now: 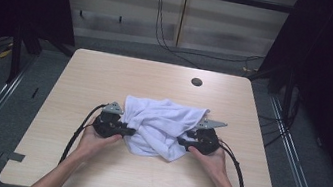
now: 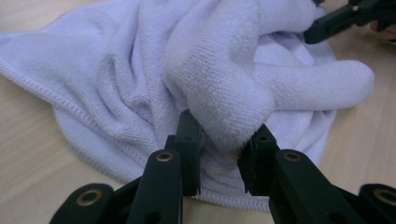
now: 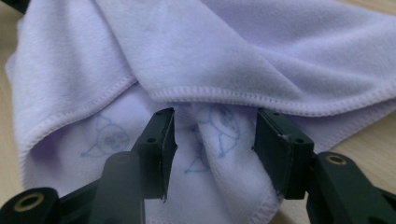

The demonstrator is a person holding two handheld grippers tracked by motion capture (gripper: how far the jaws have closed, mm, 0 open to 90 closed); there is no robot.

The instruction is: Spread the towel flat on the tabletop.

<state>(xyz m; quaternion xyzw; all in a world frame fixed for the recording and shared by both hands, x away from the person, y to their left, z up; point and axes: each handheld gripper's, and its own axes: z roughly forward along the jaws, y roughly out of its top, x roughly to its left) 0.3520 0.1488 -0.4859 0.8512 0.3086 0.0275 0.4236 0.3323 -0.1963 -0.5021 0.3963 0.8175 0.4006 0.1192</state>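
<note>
One white towel [image 1: 162, 125] lies crumpled in a loose heap on the tabletop [image 1: 107, 74], near its middle and a little toward the person's side. Its folds bunch up into thick rolls; a stitched hem runs along its edges, and faint blue drawn figures show on an inner layer in the right gripper view.

Two tongs work at the towel, one at each side. The left tongs [image 1: 129, 131] meet the towel's left edge; in the left gripper view [image 2: 219, 156] their jaws stand partly apart with a fat roll of cloth pushed between them, the cloth touching both jaws, not pinched flat. The right tongs [image 1: 183, 137] meet the towel's right edge; in the right gripper view [image 3: 212, 140] their jaws are spread wide, straddling a fold of the printed layer just under the hem, released rather than clenched.

Two hands hold the tongs, the left hand [image 1: 96, 138] and the right hand [image 1: 212, 159], forearms coming in from the near edge below the towel. One dark round hole [image 1: 196, 82] sits in the tabletop beyond the towel, well apart from it. Black cables trail back from both tongs.
</note>
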